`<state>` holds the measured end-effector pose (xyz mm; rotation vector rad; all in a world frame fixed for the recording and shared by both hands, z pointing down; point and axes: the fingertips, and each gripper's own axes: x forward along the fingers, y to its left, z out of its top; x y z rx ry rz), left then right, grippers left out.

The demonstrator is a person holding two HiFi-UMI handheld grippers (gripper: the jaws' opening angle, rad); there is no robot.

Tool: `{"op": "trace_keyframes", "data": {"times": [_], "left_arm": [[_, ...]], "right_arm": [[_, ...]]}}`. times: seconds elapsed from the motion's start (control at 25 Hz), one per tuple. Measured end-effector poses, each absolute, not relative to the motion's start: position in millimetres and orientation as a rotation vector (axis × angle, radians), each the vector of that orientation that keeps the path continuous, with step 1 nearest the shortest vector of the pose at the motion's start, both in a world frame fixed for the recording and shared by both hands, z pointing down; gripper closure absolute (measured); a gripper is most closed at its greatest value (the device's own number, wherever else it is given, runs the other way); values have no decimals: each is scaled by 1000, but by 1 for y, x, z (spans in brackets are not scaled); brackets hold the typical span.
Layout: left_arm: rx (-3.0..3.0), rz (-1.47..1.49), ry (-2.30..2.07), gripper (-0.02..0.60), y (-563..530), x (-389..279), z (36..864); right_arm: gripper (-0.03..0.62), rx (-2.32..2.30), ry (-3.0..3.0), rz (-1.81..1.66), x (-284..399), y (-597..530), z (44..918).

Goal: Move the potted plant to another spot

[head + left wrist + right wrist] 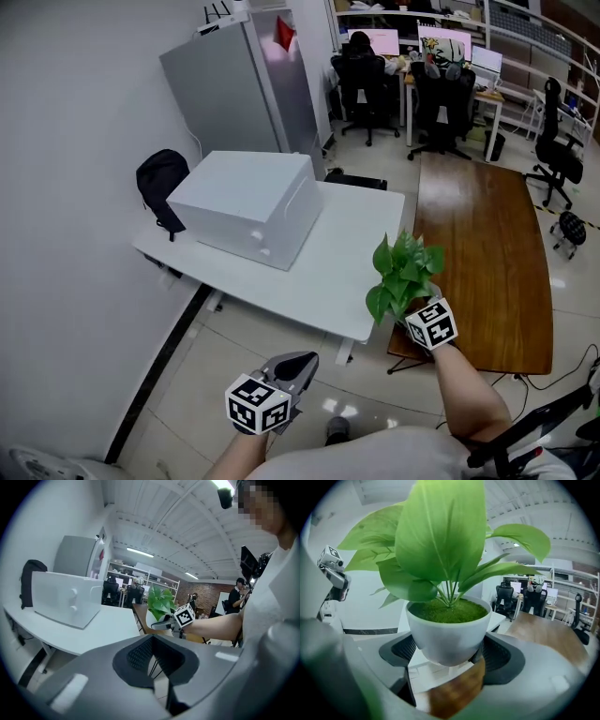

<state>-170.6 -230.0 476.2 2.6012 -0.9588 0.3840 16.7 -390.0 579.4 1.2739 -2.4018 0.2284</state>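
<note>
Potted plant (449, 634), white pot with broad green leaves, hung clear of any surface, upright, clenched between the jaws of the right gripper (422, 319). The pads pressed on the pot's left and right flanks low on the wall, and its bottom hung free below them. In the head view we saw it over the near left corner of the wooden table (487, 262), just beside the right edge of the white desk (347, 272). Wood and white desk top both showed under the pot in the right gripper view. The pot's axis ran vertical, crosswise to the jaws, so we judged any set-down needed a straight lowering with the gripper kept level. The desk lay to the pot's left and the wooden table ahead and to its right, and either looked reachable. Which one was the target we could not tell. The left gripper (292, 367) hung low over the floor, well apart from the plant, jaws together with nothing between them. The white box (248, 206) sat on the desk's far left, out of the way.
</note>
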Motion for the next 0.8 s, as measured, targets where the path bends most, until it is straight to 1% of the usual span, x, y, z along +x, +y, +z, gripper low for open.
{"op": "trace_keyframes", "data": {"times": [0.32,0.8], "left_arm": [[2559,431,-1024,586,-263,-248,490],[2513,447,-1071,586,-295,-298,503]], "right_arm": [[157,1165,-2457,198,-84,-438,594],[157,1068,-2466,218,-150,-477,622]]}}
